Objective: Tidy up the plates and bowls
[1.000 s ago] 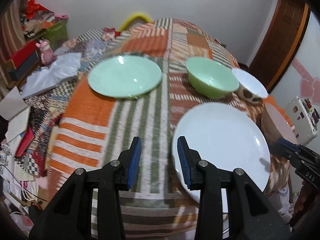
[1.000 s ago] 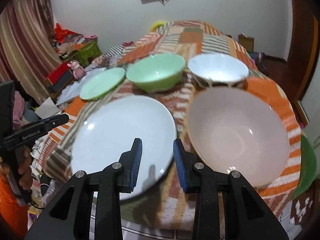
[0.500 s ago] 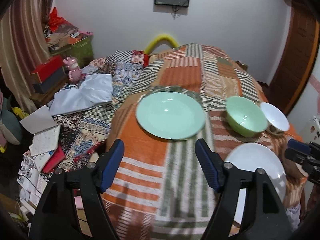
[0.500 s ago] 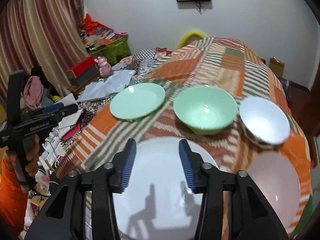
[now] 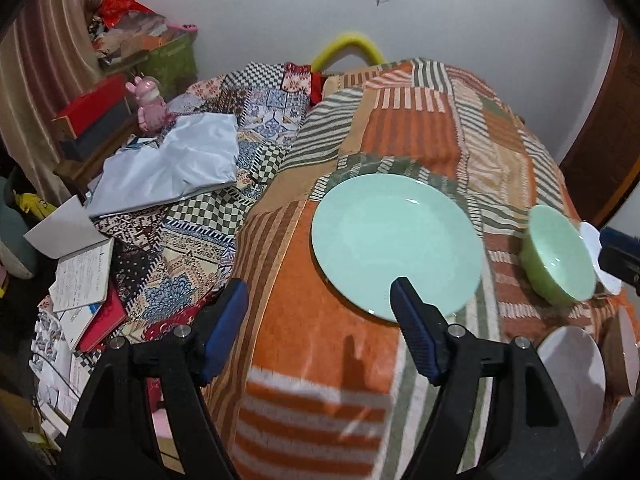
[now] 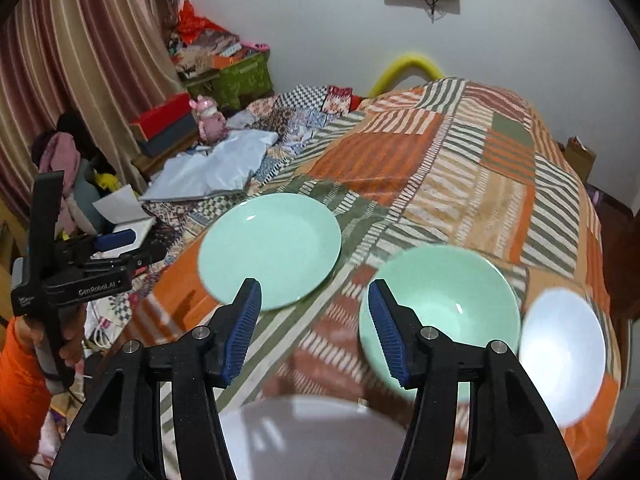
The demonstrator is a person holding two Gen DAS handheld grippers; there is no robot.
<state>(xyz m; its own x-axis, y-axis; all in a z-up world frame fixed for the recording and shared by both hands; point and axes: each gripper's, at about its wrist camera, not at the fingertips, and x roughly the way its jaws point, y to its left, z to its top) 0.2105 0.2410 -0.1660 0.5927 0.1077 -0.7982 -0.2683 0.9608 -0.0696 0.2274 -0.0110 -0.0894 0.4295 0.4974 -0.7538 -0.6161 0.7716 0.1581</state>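
Striped patchwork blanket [image 5: 420, 128] – round glossy green plate [image 5: 396, 240]; smooth green bowl [image 6: 440, 304].

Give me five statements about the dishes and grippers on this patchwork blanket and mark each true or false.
1. The left hand-held gripper is open and holds nothing. True.
2. The green bowl sits on the green plate. False: they lie apart on the blanket.
3. The right hand-held gripper is open. True.
4. The small white bowl lies between plate and green bowl. False: it is at the green bowl's far side.
5. The green plate holds food. False: it is bare.
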